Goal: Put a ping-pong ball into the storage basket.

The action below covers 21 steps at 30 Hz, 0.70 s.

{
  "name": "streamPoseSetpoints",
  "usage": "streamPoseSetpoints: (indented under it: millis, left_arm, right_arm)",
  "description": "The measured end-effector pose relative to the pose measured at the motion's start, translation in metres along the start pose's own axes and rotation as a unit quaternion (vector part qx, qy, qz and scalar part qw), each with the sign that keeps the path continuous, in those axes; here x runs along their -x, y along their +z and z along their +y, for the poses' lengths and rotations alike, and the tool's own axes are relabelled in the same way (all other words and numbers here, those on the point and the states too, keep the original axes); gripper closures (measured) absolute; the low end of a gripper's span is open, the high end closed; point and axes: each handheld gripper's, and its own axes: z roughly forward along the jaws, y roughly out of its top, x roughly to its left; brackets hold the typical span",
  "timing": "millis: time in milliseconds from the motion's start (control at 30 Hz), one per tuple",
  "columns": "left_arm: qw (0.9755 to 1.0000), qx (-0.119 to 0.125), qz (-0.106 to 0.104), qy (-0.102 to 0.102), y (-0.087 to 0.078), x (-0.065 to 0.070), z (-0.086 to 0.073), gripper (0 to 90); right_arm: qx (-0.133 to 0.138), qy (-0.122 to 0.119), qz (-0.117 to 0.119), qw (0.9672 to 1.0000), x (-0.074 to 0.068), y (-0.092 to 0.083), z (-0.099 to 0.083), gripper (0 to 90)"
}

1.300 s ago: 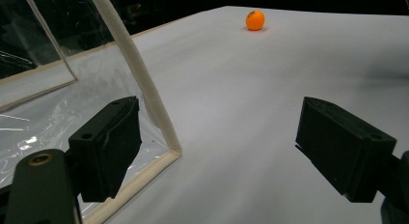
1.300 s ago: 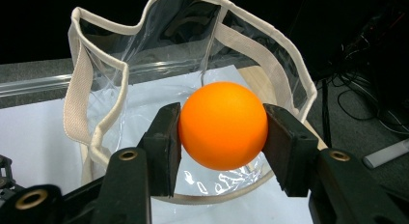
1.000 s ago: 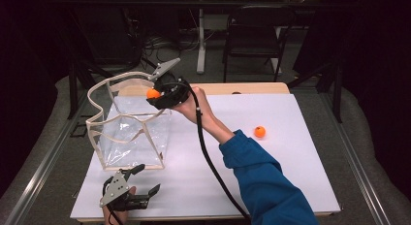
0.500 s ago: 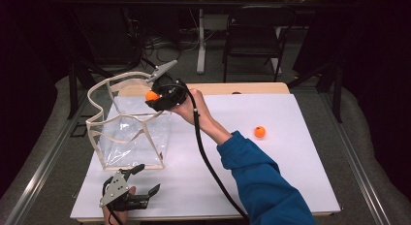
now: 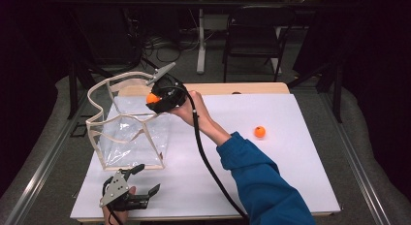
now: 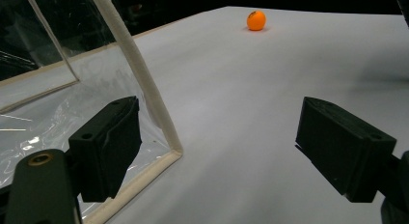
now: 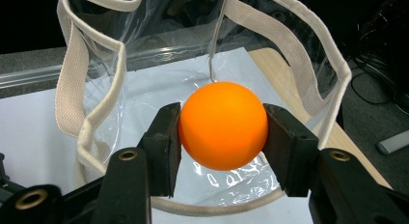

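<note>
I have the orange ball [image 7: 223, 125] pinched between the jaws of my right gripper [image 5: 157, 100], one pad on each side of it, the grip square across its middle. What matters now is where the ball hangs against the clear tote bag [image 5: 131, 133]: in the right gripper view the bag's open mouth lies directly beyond and below the ball, its cloth-trimmed rim [image 7: 333, 64] ringing it from about 9 o'clock round to 3 o'clock. From the high view the ball sits at the bag's upper right edge, about 1 o'clock of the bag's middle, so I judge a drop should fall inside rather than on the counter [image 5: 291, 162].

My left gripper [image 5: 127, 192] rests at the bag's 6 o'clock with its jaws spread and nothing between them. A second orange ball [image 5: 260, 132] lies well apart toward 3 o'clock.
</note>
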Motion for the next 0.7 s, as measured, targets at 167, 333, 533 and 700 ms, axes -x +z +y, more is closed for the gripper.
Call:
streamPoseSetpoints:
  millis: [167,333,533,700]
  left_arm:
    - [1.0000,0.000,0.000,0.000,-0.0001,0.0000,0.0000,15.8]
    - [1.0000,0.001,0.000,-0.001,-0.0003,0.0001,0.0000,15.8]
    - [1.0000,0.000,0.000,-0.001,-0.0001,0.0000,0.0000,15.8]
    - [1.0000,0.000,0.000,0.000,-0.0001,0.0000,0.0000,15.8]
  right_arm:
    - [-0.004,0.001,0.000,1.0000,-0.0001,0.0014,-0.0001,50.6]
    - [-0.008,0.004,0.004,1.0000,-0.0004,0.0037,-0.0004,50.6]
    - [-0.012,0.004,0.001,0.9999,-0.0006,0.0051,-0.0004,50.5]
    - [-0.016,0.005,0.002,0.9999,-0.0005,0.0068,-0.0007,50.5]
